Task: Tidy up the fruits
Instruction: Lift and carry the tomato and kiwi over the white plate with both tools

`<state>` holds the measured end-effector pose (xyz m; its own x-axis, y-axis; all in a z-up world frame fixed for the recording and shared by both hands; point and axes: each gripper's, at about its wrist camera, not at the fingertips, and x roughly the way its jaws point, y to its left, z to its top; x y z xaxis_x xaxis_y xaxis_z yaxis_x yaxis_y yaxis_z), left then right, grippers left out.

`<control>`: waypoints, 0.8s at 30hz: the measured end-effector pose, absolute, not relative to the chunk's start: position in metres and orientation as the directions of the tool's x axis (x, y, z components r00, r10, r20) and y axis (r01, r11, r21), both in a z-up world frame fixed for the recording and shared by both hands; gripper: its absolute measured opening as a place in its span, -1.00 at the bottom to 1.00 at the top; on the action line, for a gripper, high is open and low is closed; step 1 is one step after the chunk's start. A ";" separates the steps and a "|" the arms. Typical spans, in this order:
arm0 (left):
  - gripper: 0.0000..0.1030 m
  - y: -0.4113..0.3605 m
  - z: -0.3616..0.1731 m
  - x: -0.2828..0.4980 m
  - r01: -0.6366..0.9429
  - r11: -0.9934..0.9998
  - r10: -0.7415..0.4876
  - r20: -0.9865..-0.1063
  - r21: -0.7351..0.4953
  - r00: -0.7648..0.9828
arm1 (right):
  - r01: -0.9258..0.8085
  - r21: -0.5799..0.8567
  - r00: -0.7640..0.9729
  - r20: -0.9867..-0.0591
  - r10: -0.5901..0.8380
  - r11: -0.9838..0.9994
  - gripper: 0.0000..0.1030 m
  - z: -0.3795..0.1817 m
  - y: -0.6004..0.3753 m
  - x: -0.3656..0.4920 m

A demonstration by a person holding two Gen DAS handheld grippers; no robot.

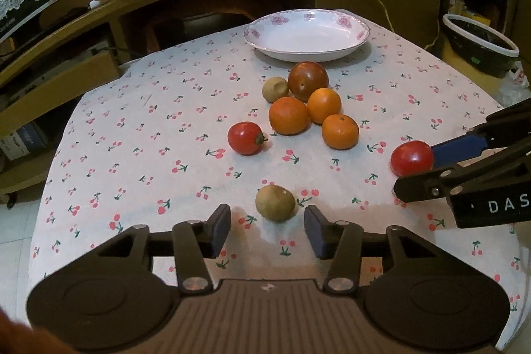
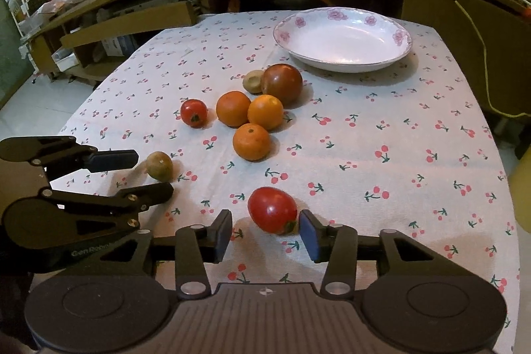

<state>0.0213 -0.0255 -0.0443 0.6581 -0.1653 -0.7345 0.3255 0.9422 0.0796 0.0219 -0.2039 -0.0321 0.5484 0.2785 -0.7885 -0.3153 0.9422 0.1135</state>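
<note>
Oranges (image 1: 314, 116) clustered between plate (image 1: 307, 53) and fingers; dark tomato (image 1: 308, 80) nearest plate

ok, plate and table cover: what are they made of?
Plate: looks like glazed ceramic or porcelain; glossy white with highlights, pink floral rim print and a thin edge line. Melamine can't be excluded.
Table cover: seems woven cotton-like cloth, matte, cherry print, faint creases and a draped edge.
</note>
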 end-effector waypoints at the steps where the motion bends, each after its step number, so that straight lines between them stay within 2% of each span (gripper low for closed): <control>1: 0.04 -0.026 -0.044 0.021 0.327 0.942 -0.165 -0.732 0.082 0.661 | -0.313 0.114 0.549 -0.788 0.278 0.943 -0.10 -0.032 -0.204 0.022; 4: 0.01 -0.028 -0.044 0.022 0.331 0.940 -0.167 -0.731 0.084 0.662 | -0.306 0.113 0.555 -0.786 0.274 0.945 -0.10 -0.033 -0.206 0.022; 9: -0.26 -0.030 -0.044 0.023 0.336 0.940 -0.185 -0.733 0.062 0.654 | -0.296 0.115 0.559 -0.784 0.270 0.948 -0.11 -0.033 -0.207 0.024; 11: -0.32 -0.033 -0.044 0.021 0.345 0.936 -0.185 -0.732 0.072 0.655 | -0.296 0.116 0.561 -0.782 0.271 0.948 -0.17 -0.033 -0.207 0.025; 12: -0.36 -0.034 -0.044 0.021 0.349 0.934 -0.186 -0.733 0.076 0.655 | -0.298 0.111 0.563 -0.782 0.268 0.948 -0.27 -0.033 -0.206 0.025; 13: -0.37 -0.035 -0.044 0.021 0.351 0.933 -0.187 -0.733 0.075 0.654 | -0.300 0.100 0.566 -0.782 0.262 0.948 -0.34 -0.033 -0.206 0.025; 24: -0.41 -0.040 -0.022 0.022 0.335 0.939 -0.181 -0.726 0.072 0.663 | -0.304 0.096 0.591 -0.761 0.267 0.948 -0.36 -0.020 -0.205 0.020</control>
<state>0.0217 -0.0399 -0.0219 0.6629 -0.1811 -0.7264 0.3355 0.9393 0.0720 0.0200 -0.2054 -0.0199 0.5914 0.2670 -0.7609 -0.3039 0.9478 0.0964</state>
